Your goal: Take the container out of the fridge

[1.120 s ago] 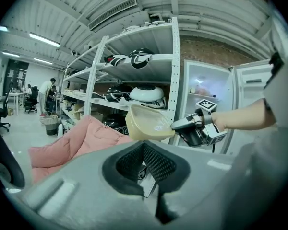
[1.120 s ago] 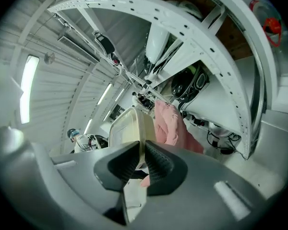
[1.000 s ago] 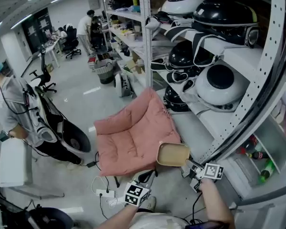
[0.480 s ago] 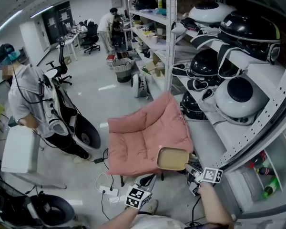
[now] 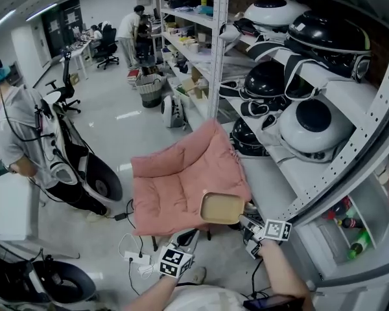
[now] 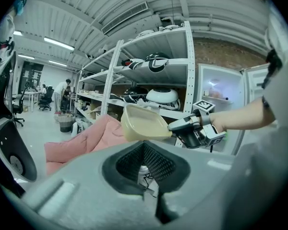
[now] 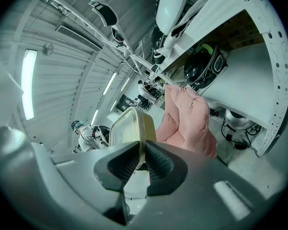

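One container point(image 5: 222, 207) – pinched by thin rim in right gripper point(image 7: 143, 150), only edge narrow enough for jaws – held clear of open fridge point(image 5: 366, 212), above cushion point(image 5: 181, 173). Left gripper point(image 6: 144, 150) closed, empty; removal judged essentially complete.

The fridge point(image 5: 382, 206) is cut off by the head view's right edge, and the bottles point(image 5: 351, 230) in it are too small to tell what they are. The near rim of the container point(image 5: 222, 207) is hidden inside the jaws of the right hand-held gripper point(image 7: 140, 155). In that gripper's view the container shows nearly edge-on, so its inside cannot be seen. The person point(image 5: 23, 135) at the left is cut by that edge. The people point(image 5: 126, 31) at the far desks are too small to make out. A wheel point(image 5: 68, 284) at the bottom left belongs to something cut by the frame.
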Tool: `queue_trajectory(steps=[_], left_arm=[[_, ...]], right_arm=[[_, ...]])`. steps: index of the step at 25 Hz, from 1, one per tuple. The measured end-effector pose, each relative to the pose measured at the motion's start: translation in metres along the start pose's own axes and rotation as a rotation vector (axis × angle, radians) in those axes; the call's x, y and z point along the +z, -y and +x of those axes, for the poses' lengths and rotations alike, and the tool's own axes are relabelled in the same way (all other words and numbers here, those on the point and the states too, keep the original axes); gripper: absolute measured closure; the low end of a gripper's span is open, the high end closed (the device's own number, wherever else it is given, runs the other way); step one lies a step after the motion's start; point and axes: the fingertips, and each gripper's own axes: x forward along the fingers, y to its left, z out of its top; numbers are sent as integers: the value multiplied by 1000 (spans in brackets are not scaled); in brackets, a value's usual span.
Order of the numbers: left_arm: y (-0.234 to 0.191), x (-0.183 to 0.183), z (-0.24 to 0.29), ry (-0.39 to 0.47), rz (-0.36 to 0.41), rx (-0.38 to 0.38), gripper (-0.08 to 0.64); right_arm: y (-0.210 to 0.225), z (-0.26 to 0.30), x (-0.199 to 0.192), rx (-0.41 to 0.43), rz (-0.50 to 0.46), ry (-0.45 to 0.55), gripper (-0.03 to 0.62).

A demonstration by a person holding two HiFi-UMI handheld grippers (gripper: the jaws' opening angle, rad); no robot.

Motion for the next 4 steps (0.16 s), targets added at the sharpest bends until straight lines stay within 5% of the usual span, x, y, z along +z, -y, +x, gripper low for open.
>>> queue_trajectory(steps=[4], left_arm=[[-5,5,6,8,13,-14,560]], right_arm=[[0,3,5,-1,0,11,548]])
